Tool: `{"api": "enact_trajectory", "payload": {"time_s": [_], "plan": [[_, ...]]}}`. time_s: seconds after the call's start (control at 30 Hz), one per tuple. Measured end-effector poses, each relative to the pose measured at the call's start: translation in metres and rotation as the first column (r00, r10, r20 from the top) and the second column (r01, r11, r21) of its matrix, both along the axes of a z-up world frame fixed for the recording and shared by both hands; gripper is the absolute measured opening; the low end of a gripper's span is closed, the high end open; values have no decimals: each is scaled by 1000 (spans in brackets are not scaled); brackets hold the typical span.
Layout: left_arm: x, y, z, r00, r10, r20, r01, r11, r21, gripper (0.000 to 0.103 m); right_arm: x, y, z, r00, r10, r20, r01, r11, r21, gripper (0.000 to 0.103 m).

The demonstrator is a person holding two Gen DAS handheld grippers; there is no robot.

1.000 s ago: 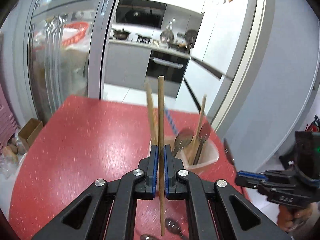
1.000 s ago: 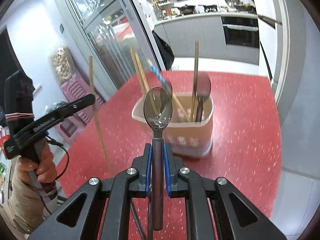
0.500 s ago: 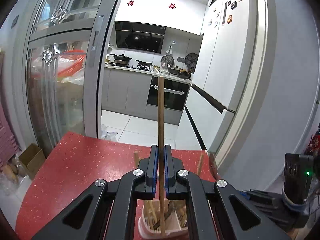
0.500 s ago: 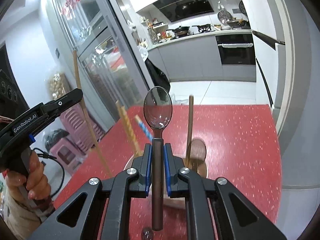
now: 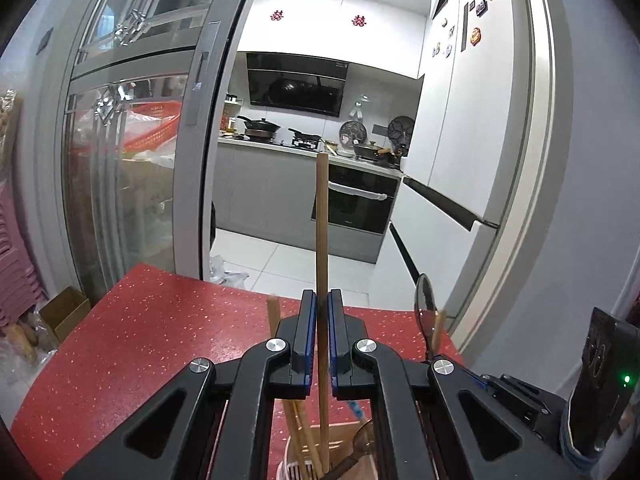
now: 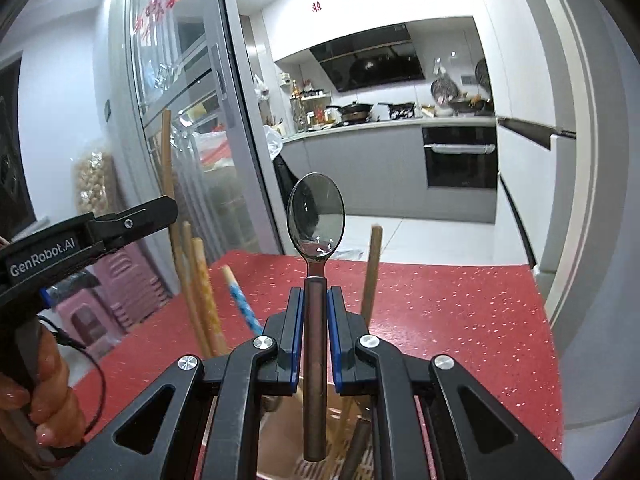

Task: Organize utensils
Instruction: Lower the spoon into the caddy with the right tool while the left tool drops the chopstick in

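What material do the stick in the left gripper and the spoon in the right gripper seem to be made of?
Stick: probably wood or bamboo; matt, light brown, straight and even in thickness, likely a chopstick.
Spoon: the bowl looks like polished metal, since it mirrors the room; the handle is darker, brownish and dull, perhaps coated or wooden, I cannot tell which.

The red tabletop [image 5: 132, 344] lies bare across the left and centre of the left wrist view — free passage there — while at bottom centre the utensil holder [image 5: 304, 468], bristling with upright chopsticks [image 6: 200, 288], blocks the way, the right gripper [image 5: 520, 396] crowding the lower right.
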State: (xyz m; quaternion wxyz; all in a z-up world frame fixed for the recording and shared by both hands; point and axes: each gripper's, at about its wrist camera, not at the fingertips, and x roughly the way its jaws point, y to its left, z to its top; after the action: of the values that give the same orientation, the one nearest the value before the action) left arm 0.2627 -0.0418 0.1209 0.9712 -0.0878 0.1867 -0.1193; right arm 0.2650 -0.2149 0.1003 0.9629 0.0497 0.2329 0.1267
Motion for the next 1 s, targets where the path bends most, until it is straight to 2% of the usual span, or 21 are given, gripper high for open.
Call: {"api": "enact_trajectory", "payload": {"time_s": [0.13, 0.4, 0.6, 0.87, 0.9, 1.0], "plan": [[-6, -1, -20, 1000, 7, -4, -7, 1000, -5, 31, -6, 5, -15, 1000, -16, 16, 17, 999, -52, 13], [-18, -13, -46, 1000, 10, -24, -9, 998, 59, 31, -26, 8, -29, 999, -22, 27, 25, 994, -108, 13], [-23, -22, -59, 998, 6, -60, 2, 993, 118, 31, -30, 7, -35, 1000, -21, -14, 19, 994, -107, 13], [-27, -13, -69, 991, 24, -133, -7, 991, 131, 31, -25, 3, -38, 996, -4, -87, -2, 997, -76, 14], [-28, -11, -69, 990, 29, -138, -11, 992, 129, 31, -25, 2, -37, 995, 0, -95, -7, 997, -71, 16], [-31, -7, -67, 988, 36, -150, -18, 992, 122, 31, -25, 1, -35, 994, 10, -108, -16, 998, -60, 34]]}}
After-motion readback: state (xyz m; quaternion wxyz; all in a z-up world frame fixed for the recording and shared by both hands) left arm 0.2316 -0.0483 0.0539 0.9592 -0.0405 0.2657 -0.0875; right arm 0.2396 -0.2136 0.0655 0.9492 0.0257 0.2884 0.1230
